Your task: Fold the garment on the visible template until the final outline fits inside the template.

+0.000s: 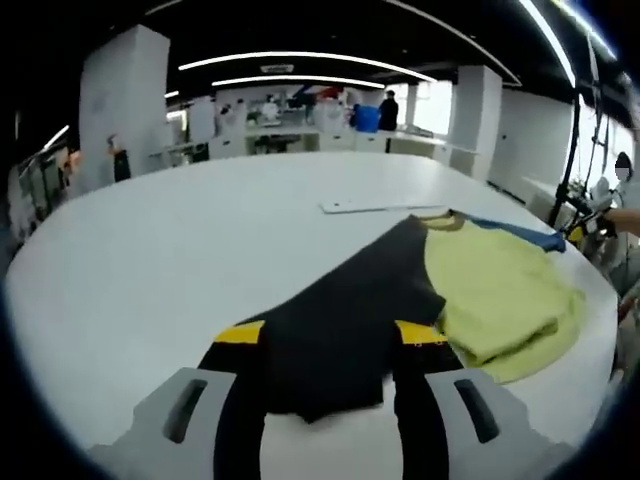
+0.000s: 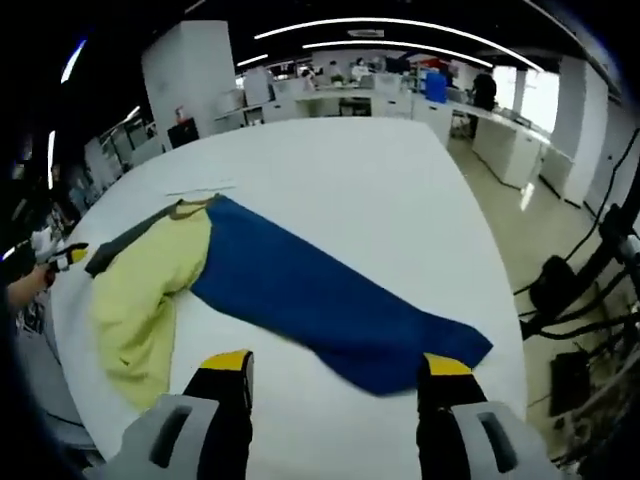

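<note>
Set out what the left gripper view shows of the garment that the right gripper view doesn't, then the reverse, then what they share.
Left gripper view: the dark sleeve lies spread toward the open left gripper, its end between the jaws.

Right gripper view: the blue sleeve lies spread toward the open right gripper, its cuff near the right jaw.

Both: the yellow-green body, bunched on the white table.

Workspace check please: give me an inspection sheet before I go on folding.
Surface: white table, mostly bare.
Job's things: garment lying spread, yellow-green body, dark sleeve toward left gripper, blue sleeve toward right gripper; flat white template beyond the collar.
Clutter: nothing seen.
Grippers: both open, fingers straddling the sleeve ends.
Cables: black cables beside the table.
Surroundings: open room, benches, person far off.
</note>
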